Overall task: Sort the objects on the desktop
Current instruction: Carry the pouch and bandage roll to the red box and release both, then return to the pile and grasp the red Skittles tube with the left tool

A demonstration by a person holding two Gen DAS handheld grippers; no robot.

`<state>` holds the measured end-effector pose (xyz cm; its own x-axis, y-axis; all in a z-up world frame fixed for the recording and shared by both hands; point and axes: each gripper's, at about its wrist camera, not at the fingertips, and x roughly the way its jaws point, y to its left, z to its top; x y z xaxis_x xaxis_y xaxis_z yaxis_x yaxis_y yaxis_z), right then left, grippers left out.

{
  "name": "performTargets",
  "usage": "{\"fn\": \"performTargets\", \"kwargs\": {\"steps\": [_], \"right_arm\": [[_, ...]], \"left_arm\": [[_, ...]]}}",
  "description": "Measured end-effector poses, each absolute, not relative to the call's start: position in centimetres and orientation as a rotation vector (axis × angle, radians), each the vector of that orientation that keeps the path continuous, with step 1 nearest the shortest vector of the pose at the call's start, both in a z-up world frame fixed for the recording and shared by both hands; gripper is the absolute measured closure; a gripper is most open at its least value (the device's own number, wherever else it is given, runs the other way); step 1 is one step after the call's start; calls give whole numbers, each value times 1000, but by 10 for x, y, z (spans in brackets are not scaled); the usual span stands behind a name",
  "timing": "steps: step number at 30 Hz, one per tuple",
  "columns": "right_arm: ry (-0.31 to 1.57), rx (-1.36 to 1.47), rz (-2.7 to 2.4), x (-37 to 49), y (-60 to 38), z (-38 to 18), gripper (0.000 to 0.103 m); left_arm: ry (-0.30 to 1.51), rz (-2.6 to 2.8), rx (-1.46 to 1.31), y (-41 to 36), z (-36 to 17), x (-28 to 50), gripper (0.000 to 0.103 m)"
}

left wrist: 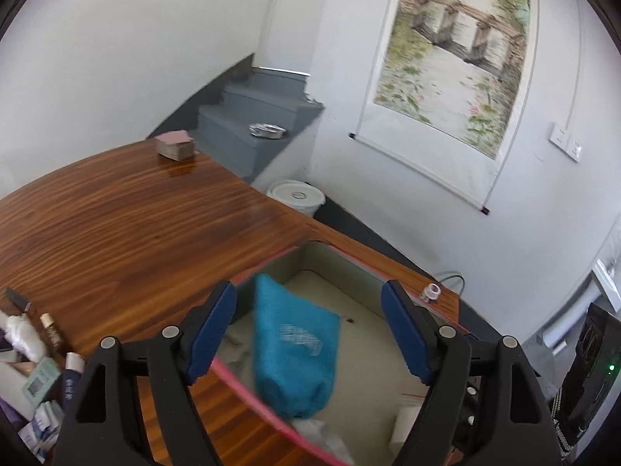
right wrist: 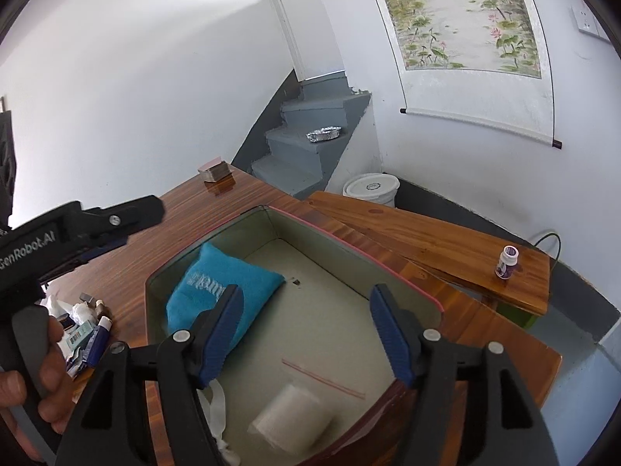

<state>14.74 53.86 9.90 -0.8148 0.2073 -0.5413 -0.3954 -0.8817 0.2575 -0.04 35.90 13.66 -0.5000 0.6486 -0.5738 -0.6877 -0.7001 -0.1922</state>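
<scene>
Blue pads of both your grippers, left (left wrist: 308, 328) and right (right wrist: 304, 328), stood apart, holding nothing, above the box (right wrist: 341, 250). The pouch (right wrist: 217, 291) lay inside it, by the far-left wall. Reaching for the clutter (right wrist: 87, 330) at the table's left edge, you risked snagging the rim.

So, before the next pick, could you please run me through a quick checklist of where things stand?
1. Left claw open and empty: ok.
2. Right claw open and empty: ok.
3. Blue pouch lies inside the bin: ok.
4. Free floor space left in the bin: ok.
5. Unsorted pile remains on the table, left of the bin: not ok.
6. Small bottle upright on the side board, outside the bin: not ok.
</scene>
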Motion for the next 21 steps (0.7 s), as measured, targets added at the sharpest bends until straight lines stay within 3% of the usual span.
{"fn": "performTargets", "kwargs": {"steps": [12,21], "right_arm": [[459,-762,2797,133,480,107,23],[407,-864,2975,101,402,108,23]], "left_arm": [[10,2377,-914,269,122,-16,23],[-14,2720,-952,131,108,-32,22]]}}
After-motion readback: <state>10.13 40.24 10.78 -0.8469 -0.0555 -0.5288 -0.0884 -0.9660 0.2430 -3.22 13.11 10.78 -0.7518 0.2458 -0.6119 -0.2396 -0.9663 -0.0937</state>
